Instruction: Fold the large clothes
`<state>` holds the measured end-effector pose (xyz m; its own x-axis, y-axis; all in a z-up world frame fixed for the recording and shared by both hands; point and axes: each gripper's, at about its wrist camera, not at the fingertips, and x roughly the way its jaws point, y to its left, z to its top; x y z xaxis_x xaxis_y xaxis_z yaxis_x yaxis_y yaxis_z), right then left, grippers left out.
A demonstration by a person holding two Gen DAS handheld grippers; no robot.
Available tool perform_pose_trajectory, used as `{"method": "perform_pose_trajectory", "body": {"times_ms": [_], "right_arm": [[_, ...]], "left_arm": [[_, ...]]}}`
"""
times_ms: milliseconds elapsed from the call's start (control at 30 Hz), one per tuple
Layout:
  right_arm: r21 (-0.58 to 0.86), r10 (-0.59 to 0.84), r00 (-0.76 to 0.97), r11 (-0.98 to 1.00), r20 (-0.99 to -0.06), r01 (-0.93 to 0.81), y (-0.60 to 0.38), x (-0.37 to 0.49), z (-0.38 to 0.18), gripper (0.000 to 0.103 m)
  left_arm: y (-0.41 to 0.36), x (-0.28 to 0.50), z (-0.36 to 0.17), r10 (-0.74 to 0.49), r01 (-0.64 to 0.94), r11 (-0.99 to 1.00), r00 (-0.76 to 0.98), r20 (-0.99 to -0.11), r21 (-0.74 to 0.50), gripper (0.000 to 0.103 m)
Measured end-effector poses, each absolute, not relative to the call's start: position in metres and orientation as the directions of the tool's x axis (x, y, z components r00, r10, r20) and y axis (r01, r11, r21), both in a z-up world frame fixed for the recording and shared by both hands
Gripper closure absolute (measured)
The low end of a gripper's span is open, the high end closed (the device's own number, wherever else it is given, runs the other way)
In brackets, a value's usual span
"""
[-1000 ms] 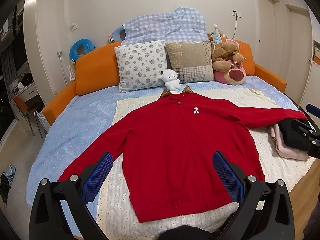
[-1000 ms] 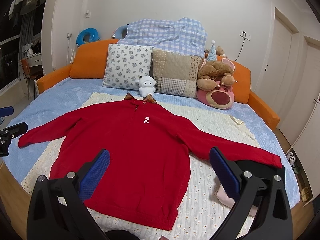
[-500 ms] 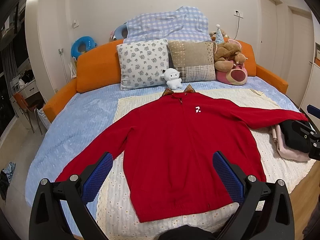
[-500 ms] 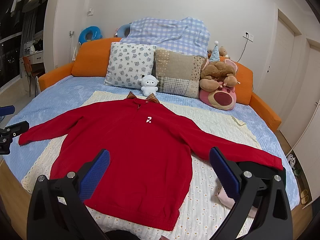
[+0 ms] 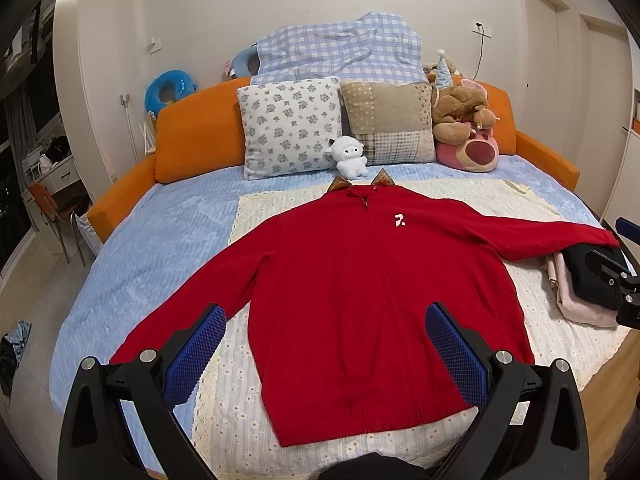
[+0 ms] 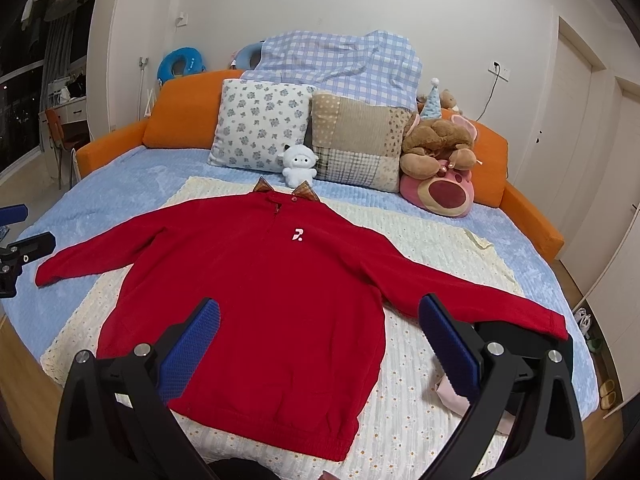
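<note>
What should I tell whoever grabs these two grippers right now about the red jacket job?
Left gripper: jaws wide open, holding nothing, hovering over the near hem.
Right gripper: jaws wide open, empty, also above the hem side.
Red jacket: flat, front up, zipped, on the cream blanket, both sleeves spread out, collar toward the pillows.
The sleeve on the right gripper's side ends over a folded pile of dark and pink clothes.
Done: jacket laid out and smoothed.
Left: every fold; sleeves in first, probably, then the body.
</note>
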<state>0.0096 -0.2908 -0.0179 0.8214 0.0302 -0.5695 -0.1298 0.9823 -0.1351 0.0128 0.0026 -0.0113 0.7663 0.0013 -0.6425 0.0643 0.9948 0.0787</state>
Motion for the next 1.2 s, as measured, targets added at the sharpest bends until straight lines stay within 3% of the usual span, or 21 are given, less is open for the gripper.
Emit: {"method": "perform_pose_trajectory", "body": {"times_ms": [1200], "right_arm": [[-0.152,0.041,0.814,0.976,-0.58,-0.157,-0.286,0.013,-0.013,0.005]], "left_arm": [[-0.002,0.029,-0.029,0.015,0.062,0.994,0.731,-0.682,0.089,0.002]]}}
